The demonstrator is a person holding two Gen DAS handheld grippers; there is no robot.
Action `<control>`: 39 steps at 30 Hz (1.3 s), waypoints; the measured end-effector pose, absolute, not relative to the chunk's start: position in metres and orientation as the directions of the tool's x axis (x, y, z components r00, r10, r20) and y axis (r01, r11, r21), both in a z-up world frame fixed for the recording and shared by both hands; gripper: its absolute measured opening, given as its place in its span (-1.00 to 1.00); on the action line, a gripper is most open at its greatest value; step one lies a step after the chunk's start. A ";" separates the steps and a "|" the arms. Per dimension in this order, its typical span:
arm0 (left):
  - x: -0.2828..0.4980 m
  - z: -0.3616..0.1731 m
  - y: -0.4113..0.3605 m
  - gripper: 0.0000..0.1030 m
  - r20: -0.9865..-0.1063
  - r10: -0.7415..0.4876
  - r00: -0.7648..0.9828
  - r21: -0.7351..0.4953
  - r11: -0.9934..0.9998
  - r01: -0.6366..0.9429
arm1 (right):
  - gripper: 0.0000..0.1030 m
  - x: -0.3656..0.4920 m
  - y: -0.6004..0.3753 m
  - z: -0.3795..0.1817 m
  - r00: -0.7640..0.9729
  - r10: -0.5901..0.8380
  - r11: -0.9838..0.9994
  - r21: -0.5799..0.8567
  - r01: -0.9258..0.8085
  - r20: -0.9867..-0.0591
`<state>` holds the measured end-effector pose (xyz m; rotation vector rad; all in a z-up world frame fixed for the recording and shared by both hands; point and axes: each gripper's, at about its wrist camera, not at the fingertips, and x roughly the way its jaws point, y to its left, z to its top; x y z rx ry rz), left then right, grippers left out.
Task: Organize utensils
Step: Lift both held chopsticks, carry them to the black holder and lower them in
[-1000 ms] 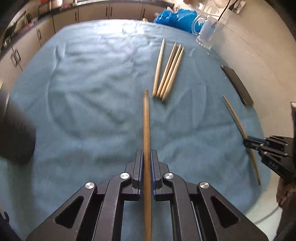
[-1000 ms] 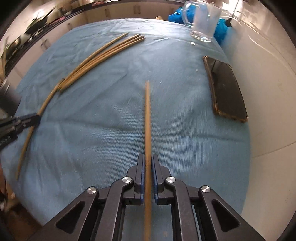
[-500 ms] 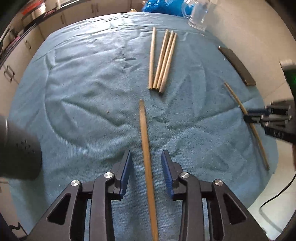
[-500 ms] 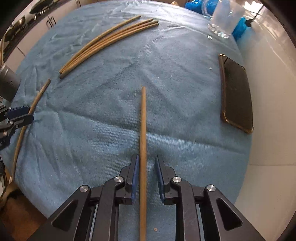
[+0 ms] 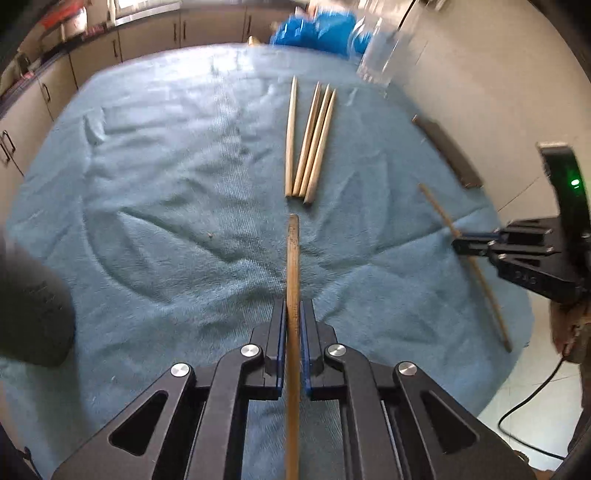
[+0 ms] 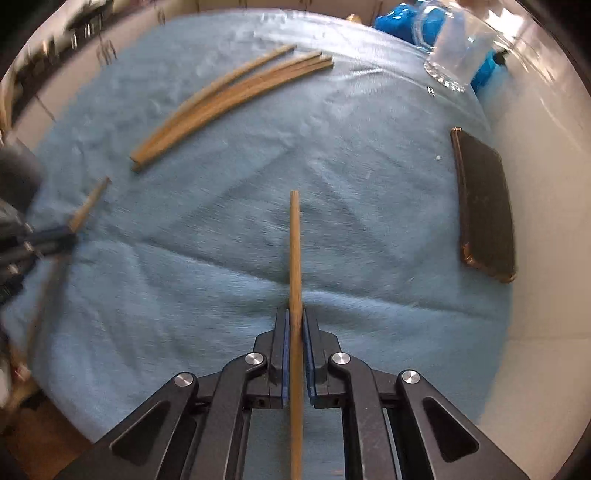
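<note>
Several wooden chopsticks (image 5: 310,147) lie side by side on the blue towel (image 5: 166,184), toward its far side; the right wrist view shows the same group (image 6: 229,107) at upper left. My left gripper (image 5: 293,310) is shut on a single chopstick (image 5: 293,258) that points toward the group's near ends. My right gripper (image 6: 294,314) is shut on another chopstick (image 6: 294,240), which points forward over the towel. Each gripper also shows in the other's view: the right gripper (image 5: 458,240) at the right edge, the left gripper (image 6: 70,236) at the left, blurred.
A clear glass mug (image 6: 458,55) stands at the towel's far right corner beside a blue bag (image 5: 317,29). A black flat case (image 6: 484,206) lies along the right edge. A dark round object (image 5: 29,306) sits at the left. A cable (image 5: 528,417) lies on the floor.
Both grippers opened around their chopsticks half a second ago and have closed on them again. The right gripper has shifted over the towel with its chopstick.
</note>
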<state>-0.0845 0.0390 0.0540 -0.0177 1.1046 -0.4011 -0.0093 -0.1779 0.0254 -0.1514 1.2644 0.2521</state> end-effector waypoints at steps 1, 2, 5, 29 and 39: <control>-0.090 0.059 0.041 -0.87 -0.851 -0.336 0.405 -0.217 0.925 0.312 | -0.85 -0.017 -0.179 0.029 0.304 0.123 0.963 0.040 -0.265 -0.945; -0.100 0.070 0.045 -0.87 -0.822 -0.361 0.440 -0.230 0.918 0.323 | -0.85 -0.023 -0.178 0.036 0.331 0.154 0.963 0.067 -0.262 -0.931; -0.119 0.092 0.054 -0.87 -0.768 -0.388 0.510 -0.240 0.912 0.333 | -0.85 -0.039 -0.174 0.052 0.395 0.224 0.958 0.127 -0.256 -0.891; -0.133 0.226 0.235 -0.87 -0.351 -0.116 0.929 -0.369 0.929 -0.023 | -0.84 -0.030 0.026 0.200 0.680 0.632 0.774 0.340 -0.534 -0.372; -0.072 0.207 0.272 -0.87 -0.308 -0.053 0.950 -0.421 0.903 -0.086 | -0.84 -0.002 0.103 0.196 0.743 0.630 0.766 0.338 -0.546 -0.228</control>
